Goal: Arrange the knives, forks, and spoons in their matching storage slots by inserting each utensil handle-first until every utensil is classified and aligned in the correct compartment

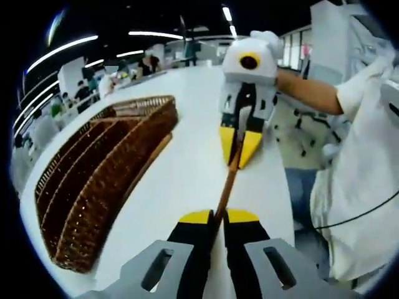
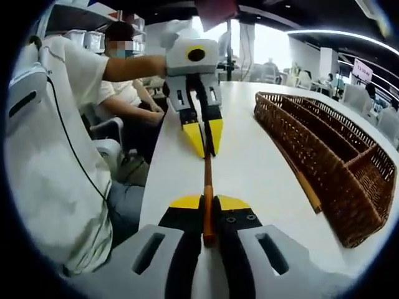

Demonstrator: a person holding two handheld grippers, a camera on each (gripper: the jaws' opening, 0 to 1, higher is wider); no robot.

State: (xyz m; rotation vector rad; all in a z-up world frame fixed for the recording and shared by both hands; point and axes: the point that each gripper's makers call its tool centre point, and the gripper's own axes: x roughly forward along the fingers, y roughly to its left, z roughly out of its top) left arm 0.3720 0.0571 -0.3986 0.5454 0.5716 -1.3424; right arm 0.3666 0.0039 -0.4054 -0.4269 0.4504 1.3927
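The left claw [image 1: 218,217] and the right claw [image 2: 209,202] are each closed on opposite ends of one wooden-handled utensil [image 2: 207,180], held level above the white surface [image 2: 249,168]. The wicker basket [image 2: 330,162] sits beside it, apart.

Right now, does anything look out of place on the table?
Yes: one wooden-handled utensil lies on the table against the outside of the wicker tray, not in a slot. Both grippers hold another utensil between them.
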